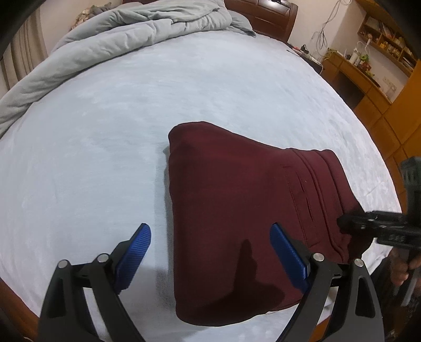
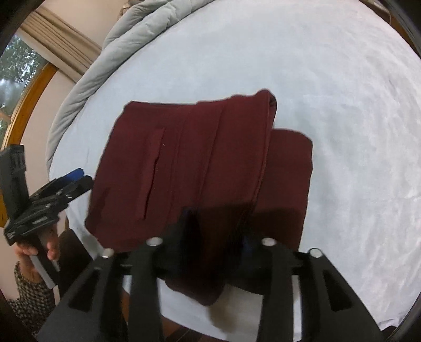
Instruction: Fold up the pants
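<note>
The dark red pants [image 1: 236,210] lie folded in a thick block on the pale blue bed sheet [image 1: 105,131]. My left gripper [image 1: 210,236] is open, its blue pads wide apart, one over the sheet and one over the pants' near left part. It also shows at the left of the right wrist view [image 2: 76,175]. My right gripper [image 2: 215,229] is shut on the waistband edge of the pants [image 2: 184,157], with fabric draped between and over its fingers. In the left wrist view the right gripper [image 1: 350,223] touches the pants' right edge.
A rumpled grey duvet [image 1: 118,42] lies along the far side of the bed. A wooden headboard [image 1: 263,15] and wooden desk with shelves [image 1: 368,73] stand at the right. A window with curtain [image 2: 26,79] is at the left.
</note>
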